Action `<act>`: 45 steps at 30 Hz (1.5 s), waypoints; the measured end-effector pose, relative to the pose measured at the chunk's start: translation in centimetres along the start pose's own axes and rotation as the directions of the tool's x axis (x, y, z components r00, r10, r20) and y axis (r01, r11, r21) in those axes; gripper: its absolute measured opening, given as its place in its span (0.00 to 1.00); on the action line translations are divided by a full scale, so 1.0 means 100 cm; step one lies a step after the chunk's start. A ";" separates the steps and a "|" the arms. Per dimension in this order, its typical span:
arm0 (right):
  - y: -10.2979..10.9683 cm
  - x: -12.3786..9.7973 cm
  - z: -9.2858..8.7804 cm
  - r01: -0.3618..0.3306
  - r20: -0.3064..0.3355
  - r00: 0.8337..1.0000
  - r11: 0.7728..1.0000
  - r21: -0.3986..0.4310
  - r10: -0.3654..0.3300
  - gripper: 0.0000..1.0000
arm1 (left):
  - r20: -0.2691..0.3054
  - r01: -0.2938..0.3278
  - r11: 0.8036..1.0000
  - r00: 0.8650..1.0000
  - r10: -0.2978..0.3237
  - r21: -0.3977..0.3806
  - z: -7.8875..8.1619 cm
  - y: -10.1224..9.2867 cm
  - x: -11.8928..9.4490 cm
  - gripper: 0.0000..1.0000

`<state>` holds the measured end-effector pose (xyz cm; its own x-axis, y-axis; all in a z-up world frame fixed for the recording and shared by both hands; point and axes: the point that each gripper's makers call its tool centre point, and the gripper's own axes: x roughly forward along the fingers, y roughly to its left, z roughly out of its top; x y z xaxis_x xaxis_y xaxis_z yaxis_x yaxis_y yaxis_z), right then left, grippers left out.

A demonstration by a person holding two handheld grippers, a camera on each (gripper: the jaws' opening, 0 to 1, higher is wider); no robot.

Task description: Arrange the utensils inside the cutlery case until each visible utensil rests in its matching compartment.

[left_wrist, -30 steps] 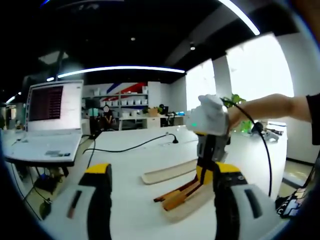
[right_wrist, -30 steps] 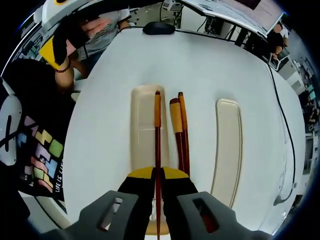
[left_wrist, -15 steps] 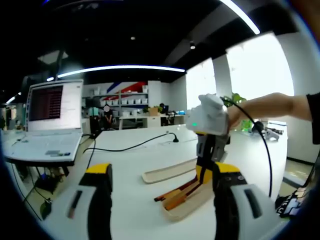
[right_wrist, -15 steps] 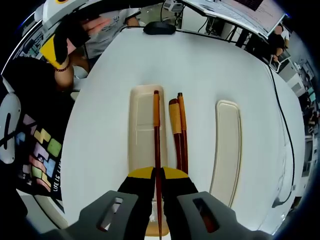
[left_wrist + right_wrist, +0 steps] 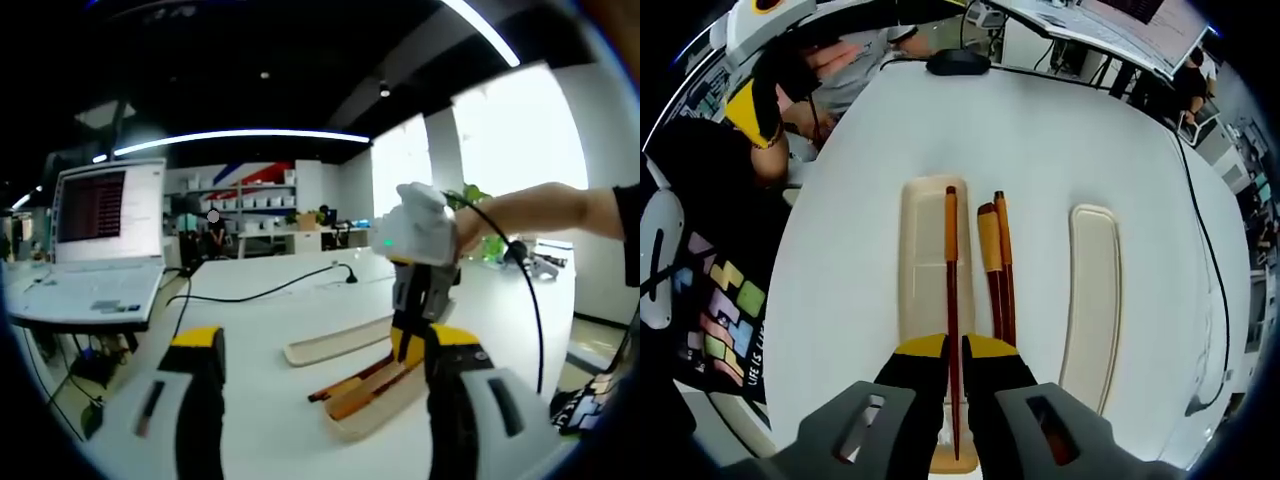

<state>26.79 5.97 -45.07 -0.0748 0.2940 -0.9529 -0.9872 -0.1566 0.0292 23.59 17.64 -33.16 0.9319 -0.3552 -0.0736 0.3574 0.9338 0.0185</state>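
Note:
My right gripper [image 5: 951,346] is shut on a long dark-red utensil [image 5: 951,270] with an orange far end, held lengthwise over the beige cutlery case tray [image 5: 920,235]. Two more brown utensils [image 5: 996,265] lie side by side on the white table, just right of the tray. The case lid [image 5: 1095,300] lies further right. In the left gripper view my left gripper [image 5: 325,345] stands open with nothing between its jaws, well back from the tray [image 5: 390,400]. There the right gripper [image 5: 405,342] hangs over the tray, the lid [image 5: 330,348] lying behind it.
A black mouse [image 5: 958,60] sits at the far table edge. A person's hand holds the left gripper [image 5: 750,100] off the table's left side. An open laptop [image 5: 100,250] and a black cable [image 5: 270,290] lie across the table.
The right gripper has risen slightly with the utensil still in its jaws. The left gripper has stayed put.

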 end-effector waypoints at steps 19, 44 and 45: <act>-0.013 -0.010 0.015 0.025 0.039 0.999 0.999 -0.021 -0.024 0.05 | -0.003 -0.003 1.000 1.000 0.003 -0.003 -0.001 0.002 0.000 0.86; -0.048 0.018 0.011 0.077 0.048 0.996 0.997 0.029 -0.078 0.07 | -0.013 -0.006 1.000 1.000 0.006 -0.005 -0.003 0.004 -0.001 0.86; -0.047 0.019 0.011 0.074 0.047 0.996 0.997 0.028 -0.075 0.07 | -0.012 -0.007 1.000 1.000 0.007 -0.006 -0.003 0.004 -0.001 0.86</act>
<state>31.13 8.31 -46.63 -0.0066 0.3488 -0.9372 -0.9936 -0.1083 -0.0333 23.62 18.09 -33.40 0.9335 -0.3481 -0.0857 0.3505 0.9365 0.0130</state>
